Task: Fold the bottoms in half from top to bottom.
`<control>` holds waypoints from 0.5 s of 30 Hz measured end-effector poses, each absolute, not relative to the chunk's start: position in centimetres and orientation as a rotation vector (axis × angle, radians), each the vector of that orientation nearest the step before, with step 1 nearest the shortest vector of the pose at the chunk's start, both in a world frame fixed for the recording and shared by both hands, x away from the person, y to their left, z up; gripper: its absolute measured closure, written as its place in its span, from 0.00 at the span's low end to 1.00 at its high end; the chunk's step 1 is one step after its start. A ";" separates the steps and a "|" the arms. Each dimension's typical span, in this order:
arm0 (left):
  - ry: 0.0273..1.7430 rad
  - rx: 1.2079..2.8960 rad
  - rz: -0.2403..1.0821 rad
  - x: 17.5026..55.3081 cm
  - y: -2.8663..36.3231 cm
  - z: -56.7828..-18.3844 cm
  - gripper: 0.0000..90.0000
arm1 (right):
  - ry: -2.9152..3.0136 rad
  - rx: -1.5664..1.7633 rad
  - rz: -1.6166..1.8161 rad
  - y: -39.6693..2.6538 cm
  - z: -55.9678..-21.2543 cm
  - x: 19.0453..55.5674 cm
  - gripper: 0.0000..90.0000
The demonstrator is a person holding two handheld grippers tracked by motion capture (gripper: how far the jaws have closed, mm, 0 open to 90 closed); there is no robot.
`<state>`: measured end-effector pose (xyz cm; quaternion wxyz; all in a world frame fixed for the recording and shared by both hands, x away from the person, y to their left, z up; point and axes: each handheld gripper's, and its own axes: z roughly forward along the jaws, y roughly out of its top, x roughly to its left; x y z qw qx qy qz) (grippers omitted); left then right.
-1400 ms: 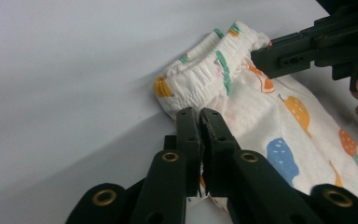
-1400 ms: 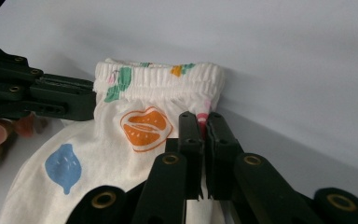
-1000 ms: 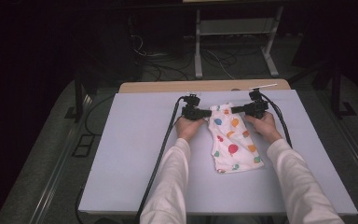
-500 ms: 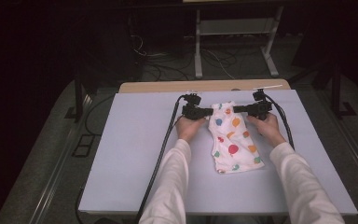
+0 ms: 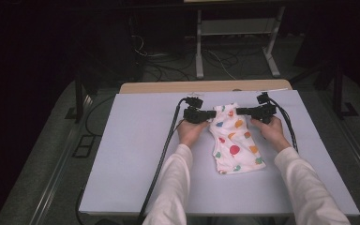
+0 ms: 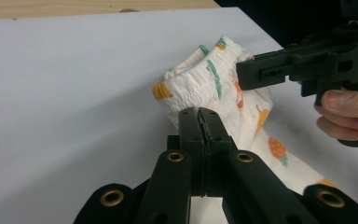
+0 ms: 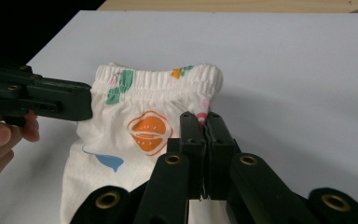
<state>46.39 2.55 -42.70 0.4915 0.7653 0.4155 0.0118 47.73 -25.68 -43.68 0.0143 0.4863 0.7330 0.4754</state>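
on the pale lilac desk [image 5: 136, 140], right of its middle, lies a small white cotton garment with coloured fruit prints and a gathered elastic waistband [image 5: 234, 140]. its long axis runs from the desk's far edge toward the person, waistband at the far end, hem nearest the sleeves. left claw [image 5: 211, 114] is clamped on the waistband's left corner, right claw [image 5: 241, 111] on its right corner, both pointing inward at each other, the waistband end raised off the desk between them.
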 end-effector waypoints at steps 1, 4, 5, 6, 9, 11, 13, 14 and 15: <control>1.005 1.855 0.030 46.2 2.5 -42.6 0.98 | 2.275 1.511 1.496 -25.8 -43.7 47.5 0.96; 0.997 1.851 0.029 45.7 2.6 -42.4 0.98 | 2.269 1.505 1.522 -26.0 -43.7 47.0 0.96; 1.002 1.844 0.027 45.6 2.6 -42.4 0.98 | 2.266 1.501 1.531 -26.0 -43.7 46.8 0.96; 1.000 1.843 0.029 45.5 2.7 -42.3 0.98 | 2.260 1.499 1.539 -26.1 -43.7 46.7 0.96; 0.997 1.839 0.027 45.1 2.6 -42.3 0.98 | 2.258 1.493 1.547 -26.1 -43.7 46.1 0.96; 0.996 1.838 0.024 44.8 2.6 -42.4 0.98 | 2.254 1.491 1.552 -26.1 -43.8 45.8 0.96; 0.998 1.835 0.021 44.6 2.6 -42.5 0.98 | 2.257 1.482 1.545 -26.1 -43.8 45.6 0.96; 1.000 1.832 0.018 44.4 2.6 -42.5 0.98 | 2.258 1.484 1.545 -26.1 -43.8 45.4 0.96; 1.001 1.833 0.016 44.3 2.6 -42.5 0.98 | 2.258 1.480 1.545 -26.1 -43.7 45.3 0.96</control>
